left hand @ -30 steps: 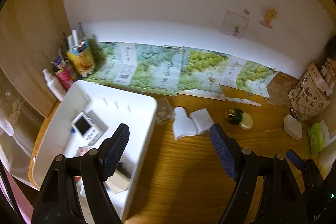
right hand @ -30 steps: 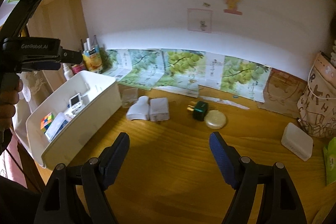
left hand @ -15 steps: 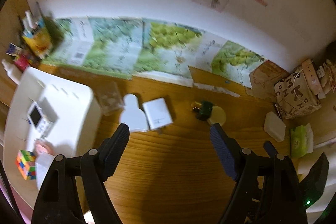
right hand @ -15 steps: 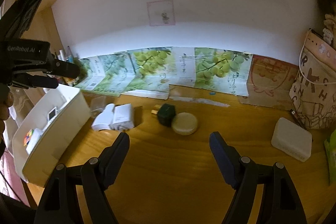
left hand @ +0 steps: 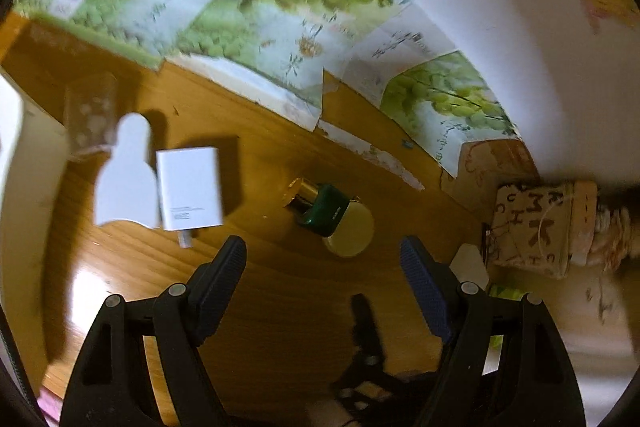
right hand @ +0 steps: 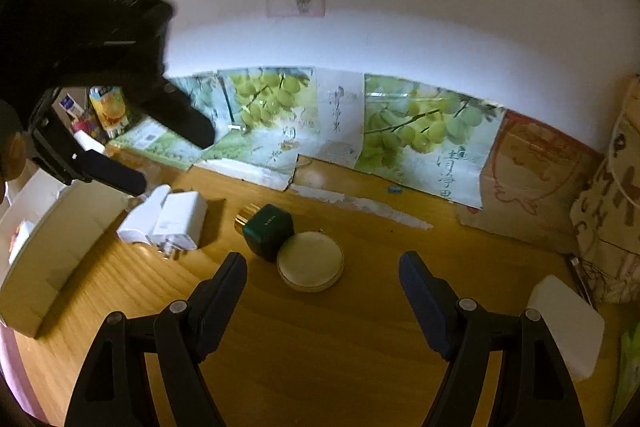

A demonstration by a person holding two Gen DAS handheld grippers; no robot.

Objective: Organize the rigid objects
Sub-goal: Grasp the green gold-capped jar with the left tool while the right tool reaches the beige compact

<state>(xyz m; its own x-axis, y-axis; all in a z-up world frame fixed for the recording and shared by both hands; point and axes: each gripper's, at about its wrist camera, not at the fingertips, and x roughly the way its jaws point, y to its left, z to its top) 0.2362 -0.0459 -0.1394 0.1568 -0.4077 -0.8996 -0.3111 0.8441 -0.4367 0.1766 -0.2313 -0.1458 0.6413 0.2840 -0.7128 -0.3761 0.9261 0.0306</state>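
The wooden bench (right hand: 360, 347) carries everything, with flattened grape-print cartons (right hand: 420, 131) propped along its back edge against the wall. At the bench's left end sits the white bin (right hand: 48, 251), apparently the collecting place, since a few small things already lie inside it. Loose items wait mid-bench, likely because they are next to be sorted: a white bottle (left hand: 124, 183) lying flat and touching a white charger (left hand: 190, 187), then a dark green box (right hand: 270, 233) touching a round cream compact (right hand: 311, 261). A white soap-like block (right hand: 564, 323) lies near the right edge.

The left claw (left hand: 322, 287) is open and empty, hovering above the green box and compact. The right claw (right hand: 322, 291) is open and empty too, low, just short of the compact.

Compared with a second ago, the left claw has swung away from the bin toward mid-bench, and the right has closed in on the compact.
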